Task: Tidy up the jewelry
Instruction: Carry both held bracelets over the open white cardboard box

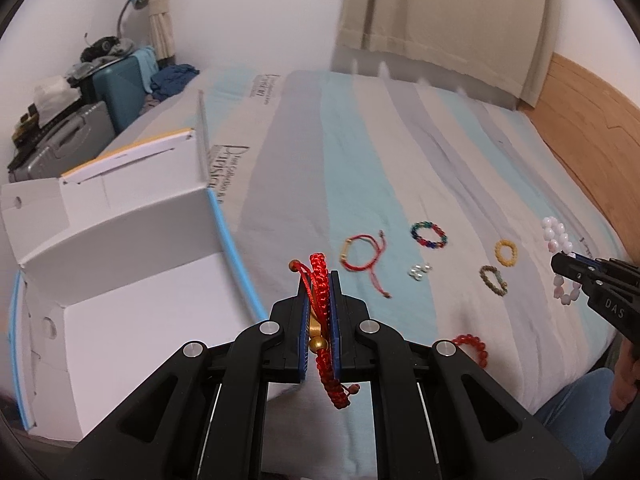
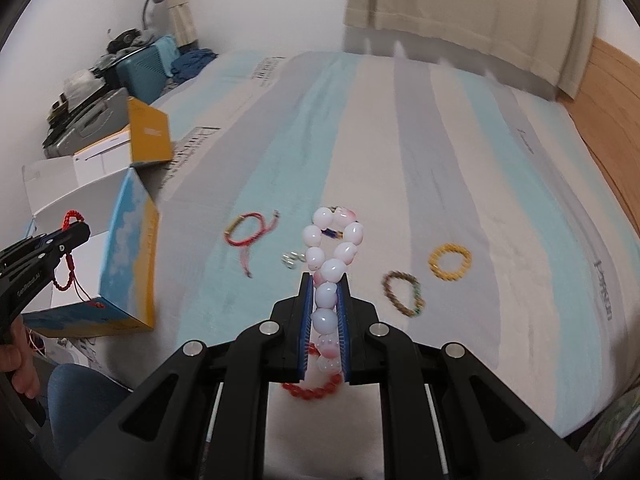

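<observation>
My left gripper (image 1: 319, 280) is shut on a red braided bracelet (image 1: 320, 276) with gold beads, held just right of the open white box (image 1: 120, 264). It also shows in the right wrist view (image 2: 76, 228) above the box (image 2: 128, 240). My right gripper (image 2: 326, 284) is shut on a pink-white bead bracelet (image 2: 332, 248), lifted above the bed; it shows in the left wrist view (image 1: 560, 260) at far right. On the striped bedsheet (image 1: 400, 160) lie a red cord bracelet (image 1: 362, 256), a multicolour bracelet (image 1: 429, 234), silver earrings (image 1: 419, 271), a yellow bracelet (image 1: 505, 252), an olive bracelet (image 1: 494, 280) and a red bead bracelet (image 1: 472, 346).
A box flap with a yellow outside (image 2: 150, 136) stands open behind the box. Suitcases and clutter (image 1: 80, 112) stand at the far left by the wall. A wooden headboard (image 1: 592, 120) runs along the right. Curtains (image 1: 440, 20) hang behind the bed.
</observation>
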`<state>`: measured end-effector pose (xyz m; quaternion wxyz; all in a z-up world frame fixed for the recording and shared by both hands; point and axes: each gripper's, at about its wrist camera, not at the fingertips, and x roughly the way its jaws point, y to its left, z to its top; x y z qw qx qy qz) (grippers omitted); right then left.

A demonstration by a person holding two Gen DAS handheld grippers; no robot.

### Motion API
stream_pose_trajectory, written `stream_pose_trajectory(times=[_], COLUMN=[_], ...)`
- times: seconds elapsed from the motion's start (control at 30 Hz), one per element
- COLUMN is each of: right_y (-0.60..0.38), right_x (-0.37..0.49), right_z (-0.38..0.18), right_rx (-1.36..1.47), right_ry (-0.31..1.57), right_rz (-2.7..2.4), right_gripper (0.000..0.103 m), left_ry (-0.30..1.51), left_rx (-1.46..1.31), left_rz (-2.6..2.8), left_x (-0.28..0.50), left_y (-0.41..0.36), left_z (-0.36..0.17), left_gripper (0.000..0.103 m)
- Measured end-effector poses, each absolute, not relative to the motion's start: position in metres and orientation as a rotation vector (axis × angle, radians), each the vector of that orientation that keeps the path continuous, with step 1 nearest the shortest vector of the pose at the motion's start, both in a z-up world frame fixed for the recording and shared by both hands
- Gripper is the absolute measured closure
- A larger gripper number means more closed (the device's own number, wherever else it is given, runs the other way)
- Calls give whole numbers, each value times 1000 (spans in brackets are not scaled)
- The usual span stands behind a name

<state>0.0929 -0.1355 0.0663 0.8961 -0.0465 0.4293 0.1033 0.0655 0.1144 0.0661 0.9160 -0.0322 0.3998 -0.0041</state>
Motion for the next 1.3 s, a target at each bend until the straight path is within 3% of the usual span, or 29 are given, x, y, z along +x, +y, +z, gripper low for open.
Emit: stream_pose_trajectory(times=[0.9,1.3], right_y=[56,137], right_x=[82,75], right_z=[85,59], right_rx=[-263,-338], right_ry=[826,882], right_rz=[498,615], right_gripper=[92,92], left_ry=[825,867], left_rx=[-124,-169], left_rz=[175,236], left_x=[27,11], left_y=[238,280], left_z=[69,46], left_gripper=[96,96])
